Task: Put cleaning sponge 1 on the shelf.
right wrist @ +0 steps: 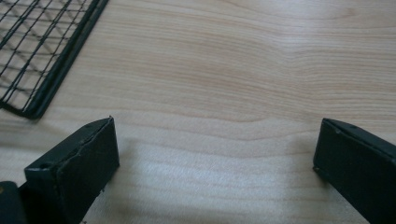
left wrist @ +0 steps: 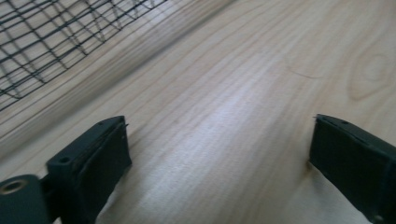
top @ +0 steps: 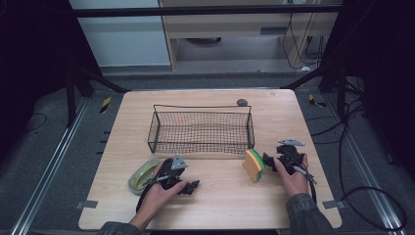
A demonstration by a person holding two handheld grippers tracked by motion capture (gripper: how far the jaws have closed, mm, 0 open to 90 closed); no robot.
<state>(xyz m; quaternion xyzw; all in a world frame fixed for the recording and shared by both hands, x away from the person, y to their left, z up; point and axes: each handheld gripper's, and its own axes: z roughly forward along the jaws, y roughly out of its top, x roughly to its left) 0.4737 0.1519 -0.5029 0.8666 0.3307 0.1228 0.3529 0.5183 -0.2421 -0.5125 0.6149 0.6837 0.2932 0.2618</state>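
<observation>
A black wire basket point(top: 200, 131) stands in the middle of the wooden table point(top: 220, 196). A pale green dish point(top: 143, 175) lies left of my left gripper point(top: 194, 186), whose jaws point right, low over the table. A yellow, green and orange sponge point(top: 254, 165) stands on edge just left of my right gripper point(top: 268, 160). In the left gripper view the left gripper point(left wrist: 218, 122) is open over bare wood, with the basket point(left wrist: 42, 42) at upper left. In the right gripper view the right gripper point(right wrist: 217, 122) is open over bare wood, a basket corner point(right wrist: 37, 51) at left.
A small grey round object point(top: 241, 102) sits behind the basket near the table's far edge. Black cables point(top: 352, 196) trail over the floor to the right. Metal rails point(top: 54, 161) run along the floor on the left.
</observation>
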